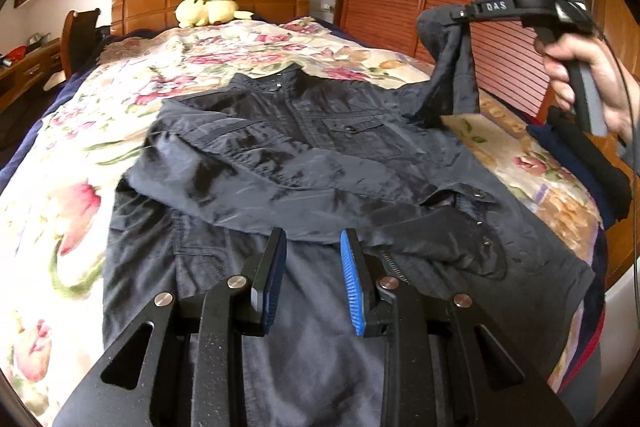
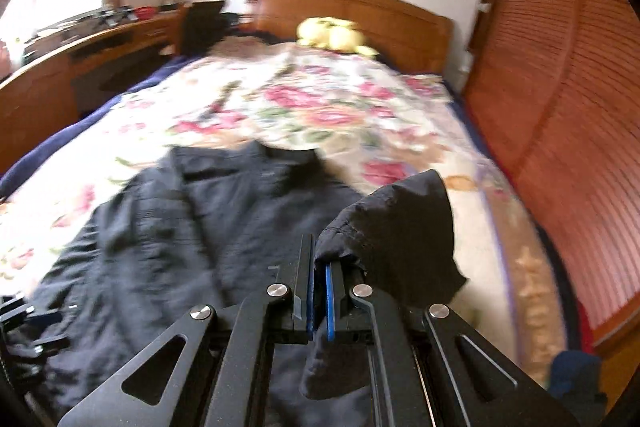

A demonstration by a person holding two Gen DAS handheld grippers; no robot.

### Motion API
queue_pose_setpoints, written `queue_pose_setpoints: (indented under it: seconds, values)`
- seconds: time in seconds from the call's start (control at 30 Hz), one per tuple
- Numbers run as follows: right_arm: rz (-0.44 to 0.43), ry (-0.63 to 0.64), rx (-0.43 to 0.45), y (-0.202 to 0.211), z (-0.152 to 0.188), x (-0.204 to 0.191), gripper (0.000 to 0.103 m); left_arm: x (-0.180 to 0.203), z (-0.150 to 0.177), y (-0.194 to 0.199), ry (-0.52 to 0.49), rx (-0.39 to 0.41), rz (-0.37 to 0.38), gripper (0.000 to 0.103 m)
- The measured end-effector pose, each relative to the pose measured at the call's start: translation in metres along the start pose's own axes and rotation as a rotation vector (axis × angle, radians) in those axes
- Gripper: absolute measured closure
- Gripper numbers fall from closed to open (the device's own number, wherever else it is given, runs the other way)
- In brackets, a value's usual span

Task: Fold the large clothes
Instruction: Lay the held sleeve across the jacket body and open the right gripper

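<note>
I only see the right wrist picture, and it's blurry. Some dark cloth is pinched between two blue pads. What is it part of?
Observer: It is one sleeve of a dark jacket. The right hand-held gripper holds it up above the floral bedspread.
Operator: What is the other tool doing?
Observer: The left hand-held gripper hovers open over the jacket's lower edge and grips nothing.
Operator: And the other sleeve?
Observer: The other sleeve lies folded diagonally across the jacket's front, with its cuff near the side the raised sleeve comes from.
</note>
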State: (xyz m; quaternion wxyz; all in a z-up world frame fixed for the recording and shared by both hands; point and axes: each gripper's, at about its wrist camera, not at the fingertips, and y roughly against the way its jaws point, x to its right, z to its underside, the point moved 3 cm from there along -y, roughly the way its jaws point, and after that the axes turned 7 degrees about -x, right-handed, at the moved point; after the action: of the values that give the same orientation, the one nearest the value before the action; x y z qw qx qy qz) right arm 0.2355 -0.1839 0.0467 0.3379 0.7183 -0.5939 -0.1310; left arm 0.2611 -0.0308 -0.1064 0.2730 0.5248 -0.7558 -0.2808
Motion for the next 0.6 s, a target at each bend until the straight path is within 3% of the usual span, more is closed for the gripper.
queue_pose_setpoints:
  seconds: [0.1, 0.37, 0.4, 0.43, 0.5, 0.6]
  values:
    - [-0.033, 0.037, -0.04, -0.008, 0.016, -0.025, 0.099, -0.007, 0.002, 0.001, 0.015, -0.001, -0.005, 0.074]
    - [-0.103, -0.006, -0.179, -0.056, 0.058, -0.037, 0.094, -0.01, 0.001, 0.002, 0.022, -0.001, 0.004, 0.074]
    - [-0.114, -0.005, -0.192, -0.06, 0.062, -0.041, 0.085, -0.009, 0.002, 0.002, 0.02, -0.002, 0.004, 0.074]
    - [-0.135, -0.007, -0.204, -0.064, 0.063, -0.044, 0.067, -0.009, 0.002, 0.001, 0.018, -0.003, 0.004, 0.074]
    - [-0.15, 0.004, -0.218, -0.067, 0.069, -0.051, 0.043, -0.009, 0.002, -0.001, 0.016, -0.008, 0.003, 0.074]
    - [-0.142, 0.017, -0.206, -0.068, 0.067, -0.049, 0.032, -0.008, 0.003, -0.003, 0.012, -0.014, -0.001, 0.074]
